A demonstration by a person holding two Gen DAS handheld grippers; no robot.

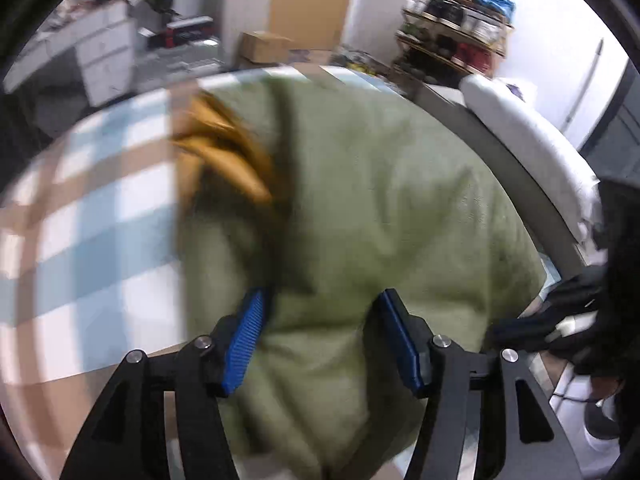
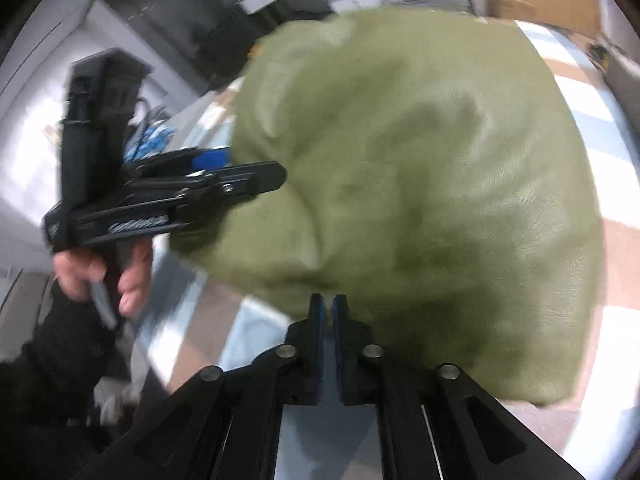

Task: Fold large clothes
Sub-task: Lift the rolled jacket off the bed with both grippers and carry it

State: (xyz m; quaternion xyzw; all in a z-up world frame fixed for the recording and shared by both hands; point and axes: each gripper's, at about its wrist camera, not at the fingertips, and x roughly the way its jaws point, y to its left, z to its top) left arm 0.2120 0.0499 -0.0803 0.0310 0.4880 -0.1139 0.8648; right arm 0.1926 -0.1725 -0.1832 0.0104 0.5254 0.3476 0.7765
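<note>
In the left wrist view the left gripper (image 1: 320, 332) is standing about half open, its ribbed blue pads (image 1: 245, 342) straddling a rounded hump of the thick olive-green garment with mustard-yellow lining (image 1: 360, 220), which is filling the gap between the fingers; whether the pads are actually pressing on it the blur is not letting me tell; beyond the fingertips the garment is lying as a compact bundle on the blue, white and tan checked table cover (image 1: 92, 216), the yellow lining showing ahead of the left-side finger, so I am judging at least one fold as made; the right gripper (image 1: 536, 328) is showing dark beside the right-side finger. In the right wrist view the right gripper (image 2: 329, 312) is standing almost closed, only a narrow slit between its pads and nothing in it, the garment's near edge lying just past the fingertips; the left gripper is reaching onto the bundle's edge, held by a hand (image 2: 100, 268); what is remaining looks like flattening and squaring the lumpy bundle, perhaps a last fold.
</note>
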